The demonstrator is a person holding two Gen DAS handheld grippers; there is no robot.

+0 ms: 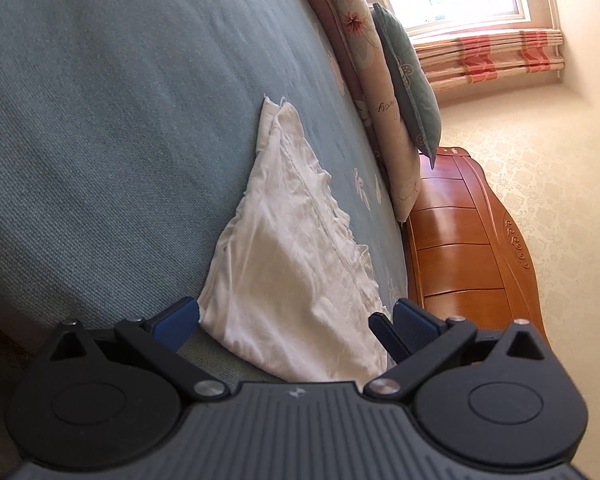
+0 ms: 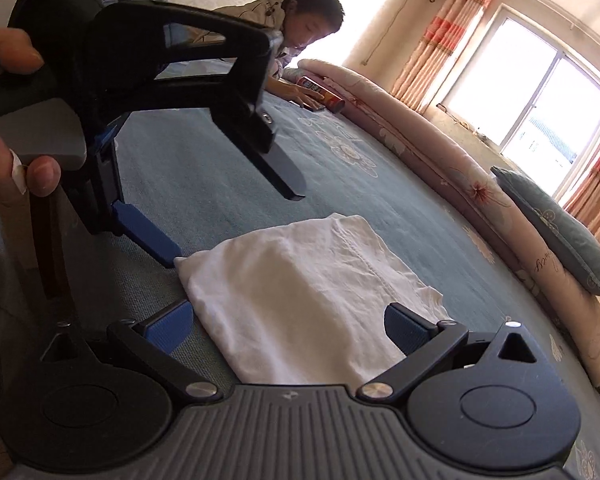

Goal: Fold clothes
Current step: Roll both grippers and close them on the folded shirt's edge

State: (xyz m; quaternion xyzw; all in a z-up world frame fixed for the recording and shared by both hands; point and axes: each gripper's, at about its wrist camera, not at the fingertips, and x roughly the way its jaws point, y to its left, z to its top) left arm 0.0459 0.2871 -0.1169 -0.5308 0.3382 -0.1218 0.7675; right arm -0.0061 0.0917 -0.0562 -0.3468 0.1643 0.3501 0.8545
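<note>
A blue bedspread [image 2: 228, 184] fills the room w/ a white garment [image 2: 300, 300] lying on it near the bed's near edge, already doubled into a rough, wrinkled rectangle. It could be a finished fold or one w/ folds left to make. Both tools hover at that edge: left gripper [image 1: 296, 320] and right gripper [image 2: 290, 320] w/ fingers spread wide, gripping nothing. Cloth looks thin, light, limp; likely best pinched at corners or hem, through all layers.
</note>
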